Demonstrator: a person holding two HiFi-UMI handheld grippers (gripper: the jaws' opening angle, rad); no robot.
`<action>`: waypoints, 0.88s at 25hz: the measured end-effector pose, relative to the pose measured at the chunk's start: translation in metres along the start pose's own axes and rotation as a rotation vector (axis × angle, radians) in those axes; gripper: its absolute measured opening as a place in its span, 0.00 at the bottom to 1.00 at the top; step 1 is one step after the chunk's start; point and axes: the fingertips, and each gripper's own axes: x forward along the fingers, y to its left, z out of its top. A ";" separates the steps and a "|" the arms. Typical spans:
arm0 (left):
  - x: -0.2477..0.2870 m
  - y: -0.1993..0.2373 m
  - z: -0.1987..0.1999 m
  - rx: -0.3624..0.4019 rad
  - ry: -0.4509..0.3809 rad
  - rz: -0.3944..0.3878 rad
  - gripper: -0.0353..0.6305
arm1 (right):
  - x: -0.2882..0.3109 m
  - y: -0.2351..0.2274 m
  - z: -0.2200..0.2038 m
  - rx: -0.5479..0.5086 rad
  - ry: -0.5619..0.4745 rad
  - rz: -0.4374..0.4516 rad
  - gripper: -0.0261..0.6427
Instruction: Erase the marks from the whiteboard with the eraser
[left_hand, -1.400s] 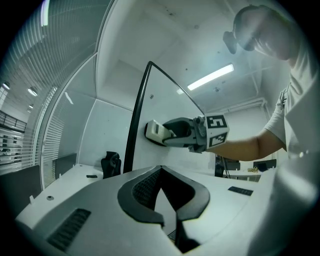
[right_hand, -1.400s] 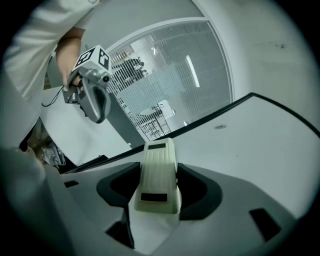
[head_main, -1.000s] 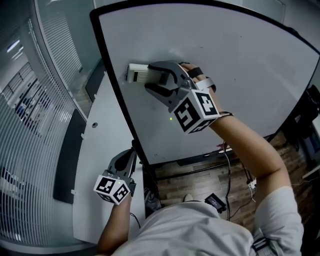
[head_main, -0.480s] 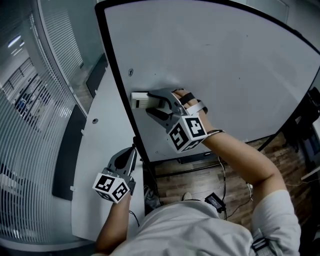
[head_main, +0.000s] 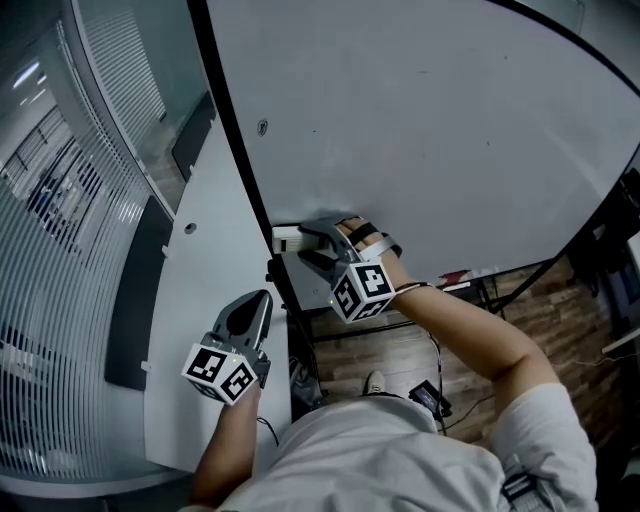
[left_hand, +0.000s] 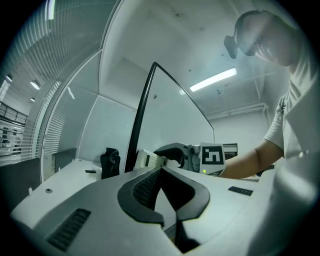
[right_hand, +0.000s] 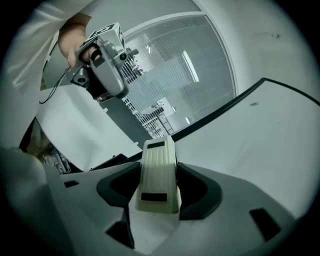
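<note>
**Wiping step: eraser at the whiteboard's lower left corner.**
The right gripper (head_main: 305, 245) is clamping the cream eraser (head_main: 287, 238) between its jaws and is holding it, seemingly in contact, at the bottom of the whiteboard (head_main: 420, 130), just beside the black frame (head_main: 225, 120). The left gripper (head_main: 258, 303) is hanging below the whiteboard, well apart from it, with its jaws closed on nothing. A small dark mark (head_main: 262, 127) is showing higher up, near the frame. The next move is likely calling for carrying the eraser up to it, flat and under steady pressure.
</note>
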 end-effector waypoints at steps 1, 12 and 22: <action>-0.001 0.000 -0.002 -0.002 0.004 0.002 0.06 | 0.003 0.009 -0.006 -0.002 0.012 0.013 0.39; -0.011 0.001 -0.014 -0.038 0.021 0.002 0.06 | 0.011 0.047 -0.029 -0.016 0.101 0.062 0.39; 0.004 -0.011 -0.031 -0.076 0.022 -0.021 0.06 | -0.029 0.030 -0.019 0.166 0.114 -0.030 0.39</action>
